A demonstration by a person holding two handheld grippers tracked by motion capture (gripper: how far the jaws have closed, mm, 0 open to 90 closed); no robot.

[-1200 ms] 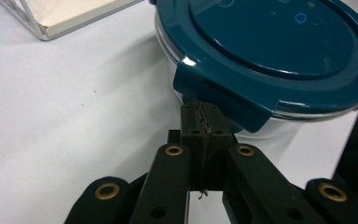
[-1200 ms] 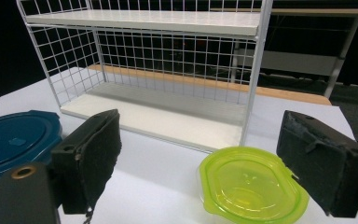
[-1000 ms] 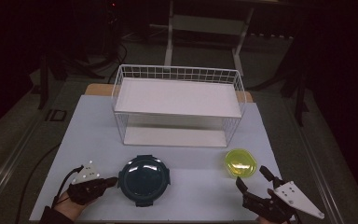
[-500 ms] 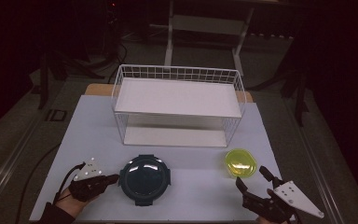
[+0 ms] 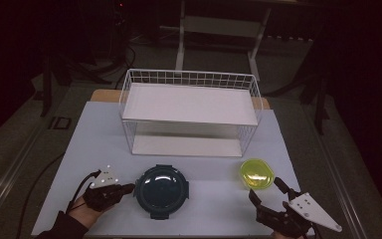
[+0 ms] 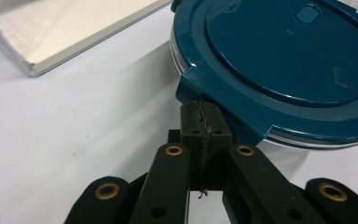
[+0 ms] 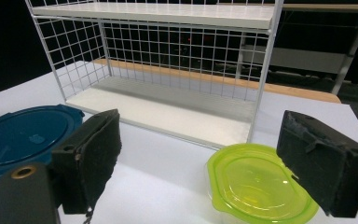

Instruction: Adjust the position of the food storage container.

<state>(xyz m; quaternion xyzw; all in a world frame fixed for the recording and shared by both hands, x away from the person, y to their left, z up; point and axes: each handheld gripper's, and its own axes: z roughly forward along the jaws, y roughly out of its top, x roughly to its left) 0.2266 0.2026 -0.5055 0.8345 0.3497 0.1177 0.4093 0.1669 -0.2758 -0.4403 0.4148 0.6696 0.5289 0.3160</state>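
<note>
A round container with a dark blue lid [image 5: 161,189] [image 6: 279,56] sits on the white table near the front, left of centre. My left gripper [image 5: 129,188] [image 6: 200,109] is shut, and its tips touch a latch tab on the lid's left rim. A small container with a yellow-green lid [image 5: 256,173] [image 7: 256,184] rests at the front right. My right gripper [image 5: 264,189] [image 7: 205,158] stands open just in front of it. Its pads are wide apart with nothing between them. The blue container [image 7: 23,135] also shows at the left of the right gripper view.
A white wire rack [image 5: 189,112] [image 7: 168,56] with two shelves stands across the back middle of the table. The table's front edge [image 5: 179,235] is close under both hands. The surroundings beyond the table are dark.
My left gripper has slid a little to the right, up to the blue container's rim. The right gripper and both containers have stayed put.
</note>
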